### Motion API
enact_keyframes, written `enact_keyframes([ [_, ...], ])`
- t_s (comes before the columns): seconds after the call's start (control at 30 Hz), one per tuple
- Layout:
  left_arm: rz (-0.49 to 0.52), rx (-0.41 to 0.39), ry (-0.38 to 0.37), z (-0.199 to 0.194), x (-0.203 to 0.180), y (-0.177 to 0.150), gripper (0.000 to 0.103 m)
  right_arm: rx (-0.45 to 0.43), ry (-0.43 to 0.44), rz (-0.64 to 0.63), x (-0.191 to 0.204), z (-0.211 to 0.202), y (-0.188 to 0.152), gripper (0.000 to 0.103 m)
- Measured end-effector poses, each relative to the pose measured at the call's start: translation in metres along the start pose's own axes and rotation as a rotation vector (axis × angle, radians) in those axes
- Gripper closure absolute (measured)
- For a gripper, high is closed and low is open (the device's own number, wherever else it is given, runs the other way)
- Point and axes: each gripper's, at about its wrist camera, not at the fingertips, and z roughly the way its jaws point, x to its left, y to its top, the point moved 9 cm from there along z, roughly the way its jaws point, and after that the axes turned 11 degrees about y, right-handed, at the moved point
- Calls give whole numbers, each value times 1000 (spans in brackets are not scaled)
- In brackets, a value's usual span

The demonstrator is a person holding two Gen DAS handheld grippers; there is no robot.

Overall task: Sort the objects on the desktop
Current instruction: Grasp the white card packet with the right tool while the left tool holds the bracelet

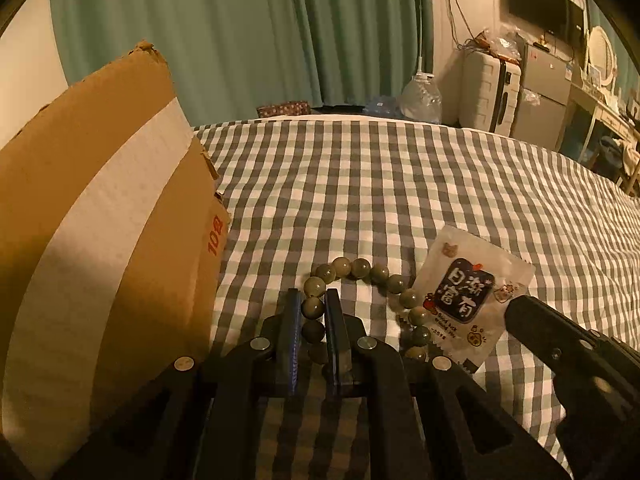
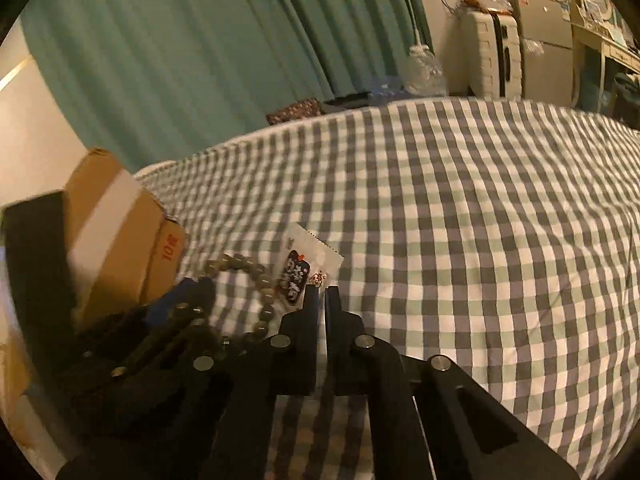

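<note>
teal curtains, checked bedspread, dim light

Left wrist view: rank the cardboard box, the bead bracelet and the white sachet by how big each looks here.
1. cardboard box, by far the largest, though it sits closest to the camera.
2. bead bracelet and white sachet: similar spread in this view, so I won't rank them.

Dim warm yellowish indoor light, heavy shadow lower left, strong fisheye bending with black corners, motion blur at left of right wrist view.
</note>
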Motion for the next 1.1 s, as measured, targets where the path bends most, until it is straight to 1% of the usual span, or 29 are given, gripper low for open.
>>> enact_keyframes([
  [0.07, 3, 1, 10, -1, 1, -2, 92, -3, 58, 24, 3, 0, 5, 99],
  [0.17, 9, 0, 19, -1, 0, -2, 92, 10, 91, 32, 10, 11, 8, 98],
  [0.23, -4, 9, 21, 1, 3, -2, 92, 46, 91, 28, 13, 26, 5, 98],
  [0.3, 3, 0, 23, 0, 4, -1, 92, 62, 99, 51, 12, 38, 3, 96],
  [0.37, 7, -10, 4, 0, 3, 0, 92, 82, 96, 60, 9, 44, 2, 97],
  [0.4, 8, -17, -16, -2, 3, -1, 92, 81, 76, 48, 9, 41, 2, 99],
  [0.43, 6, -22, -32, -3, 1, 1, 96, 68, 62, 32, 10, 37, 5, 99],
  [0.47, 1, -26, -47, -5, 0, 2, 96, 40, 34, 3, 11, 26, 7, 99],
  [0.57, -26, -45, -111, -20, 0, 8, 96, -2, -24, -28, 6, 0, 10, 99],
  [0.63, -33, -76, -141, -35, 1, 16, 96, -16, -33, -24, -1, -12, 18, 99],
  [0.67, -46, -93, -168, -44, 4, 19, 97, -30, -48, -20, -3, -23, 19, 99],
  [0.8, -83, -121, -270, -77, 13, 24, 96, -57, -82, -40, -5, -55, 17, 99],
  [0.83, -81, -130, -284, -84, 15, 25, 96, -56, -90, -49, -10, -61, 13, 99],
  [0.9, -74, -153, -313, -99, 17, 26, 96, -73, -122, -75, -8, -78, 10, 99],
  [1.0, -83, -187, -350, -127, 24, 29, 96, -90, -139, -97, 0, -104, 6, 99],
  [1.07, -100, -167, -352, -140, 31, 28, 96, -96, -137, -100, 6, -118, 3, 99],
  [1.1, -113, -155, -371, -147, 35, 27, 96, -97, -133, -102, 8, -125, 1, 99],
])
